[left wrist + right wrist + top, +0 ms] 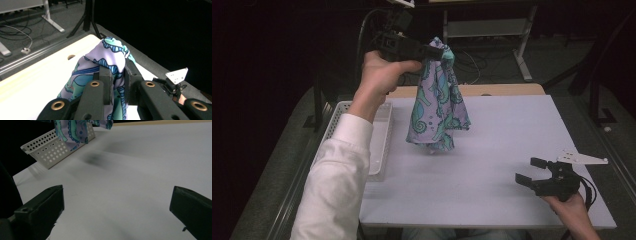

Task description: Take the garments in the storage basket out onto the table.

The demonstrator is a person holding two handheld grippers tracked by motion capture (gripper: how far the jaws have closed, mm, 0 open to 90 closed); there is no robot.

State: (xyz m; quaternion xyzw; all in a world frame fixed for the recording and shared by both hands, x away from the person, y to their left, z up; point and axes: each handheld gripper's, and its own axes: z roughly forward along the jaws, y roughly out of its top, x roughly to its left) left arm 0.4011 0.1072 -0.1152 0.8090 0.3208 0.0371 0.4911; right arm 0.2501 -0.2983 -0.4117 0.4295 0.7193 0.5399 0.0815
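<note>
A lilac cloth [439,102] with a teal and blue paisley print hangs from my left gripper [438,51], held high above the back of the white table [492,165]. Its lower end dangles just over the table top. In the left gripper view the cloth [105,65] is bunched and pinched between the two jaws, with my left gripper [117,82] shut on it. My right gripper [528,171] rests low near the table's front right corner, jaws wide apart and empty. In the right gripper view the hem of the cloth [75,130] hangs at the top left.
A white perforated basket [379,135] sits along the table's left edge, beside the person's white sleeve [337,180]; the basket [50,150] also shows from the right gripper. A wooden strip [512,90] runs along the table's far edge. Cables and a stand lie on the floor beyond.
</note>
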